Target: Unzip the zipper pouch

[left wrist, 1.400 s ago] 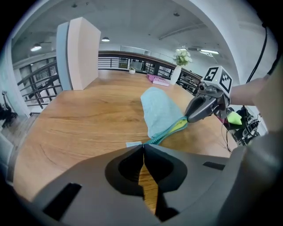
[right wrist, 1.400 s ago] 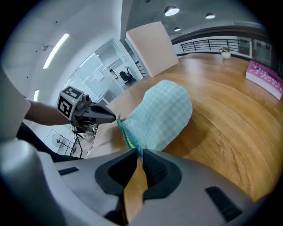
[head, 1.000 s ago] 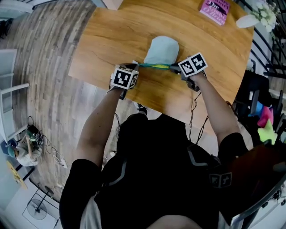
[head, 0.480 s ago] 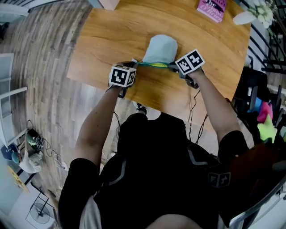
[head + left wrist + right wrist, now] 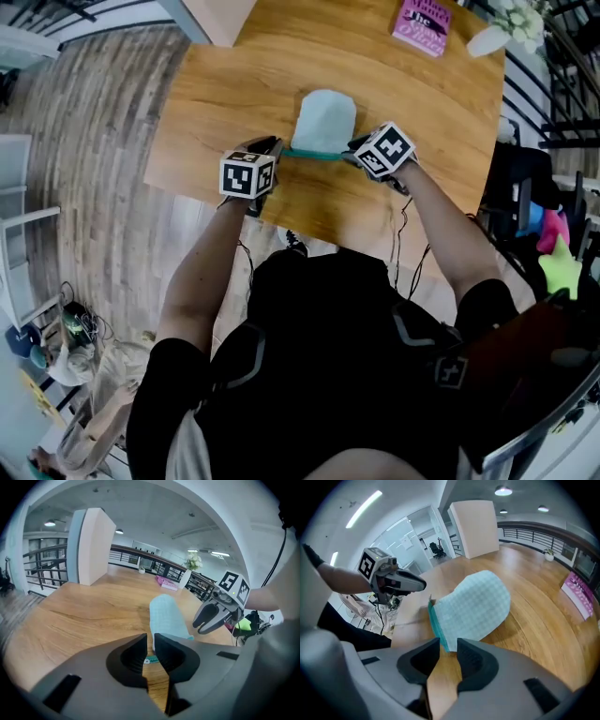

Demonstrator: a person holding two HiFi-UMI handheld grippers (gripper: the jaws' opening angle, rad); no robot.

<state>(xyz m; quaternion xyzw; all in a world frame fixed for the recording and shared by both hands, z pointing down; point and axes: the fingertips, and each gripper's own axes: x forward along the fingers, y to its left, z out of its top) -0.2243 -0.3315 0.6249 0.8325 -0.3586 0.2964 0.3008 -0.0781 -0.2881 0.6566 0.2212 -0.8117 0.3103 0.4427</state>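
Observation:
A pale blue checked zipper pouch lies flat on the wooden table, its teal zip edge towards me. My left gripper hovers at the zip's left end. Its jaws have eased apart to a narrow slit, and only the teal zip end shows through the slit, below them. My right gripper is at the right end, and its jaws have just been opening. The pouch's corner sits at their mouth, and the pads are clear of it. In the right gripper view the pouch fills the middle.
A pink book and a white vase of flowers stand at the table's far right. A white pillar rises beyond the far edge. The table's near edge runs just below both grippers, with my body right behind it.
Both grippers have risen a little off the table at the pouch's ends. The right jaws have spread apart. The yellow-green gap along the zip has given way to a thin teal line.

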